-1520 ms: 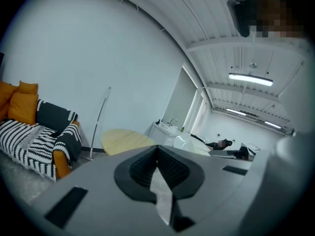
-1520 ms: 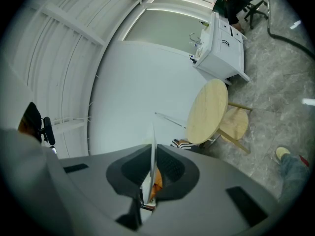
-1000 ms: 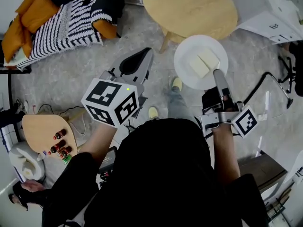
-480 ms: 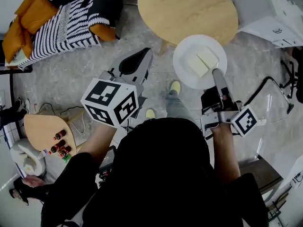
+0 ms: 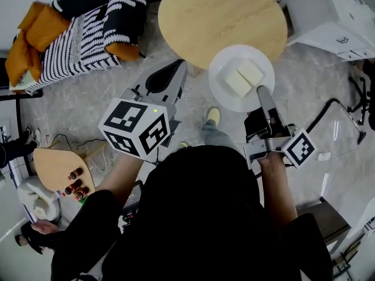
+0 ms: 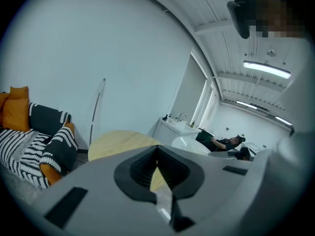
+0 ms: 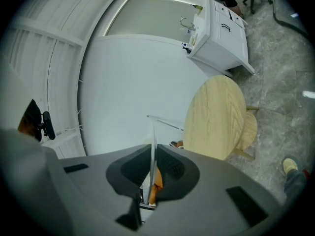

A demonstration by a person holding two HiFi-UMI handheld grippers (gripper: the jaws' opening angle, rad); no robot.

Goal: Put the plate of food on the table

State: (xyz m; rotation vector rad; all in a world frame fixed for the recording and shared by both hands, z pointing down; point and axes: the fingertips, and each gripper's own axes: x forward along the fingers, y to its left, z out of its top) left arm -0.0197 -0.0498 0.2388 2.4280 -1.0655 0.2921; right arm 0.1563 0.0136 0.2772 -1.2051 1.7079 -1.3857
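Pale matt wood table (image 5: 217, 10); smooth white plate (image 5: 228, 101).

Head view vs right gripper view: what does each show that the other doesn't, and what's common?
Head view only: the top face of the white round plate with two pale food slabs, plus the left gripper and the black-and-white striped throw. Right gripper view only: that plate edge-on, the right gripper with its jaws shut on the rim, and a white wall. Both: the round light-wood table and grey stone floor.
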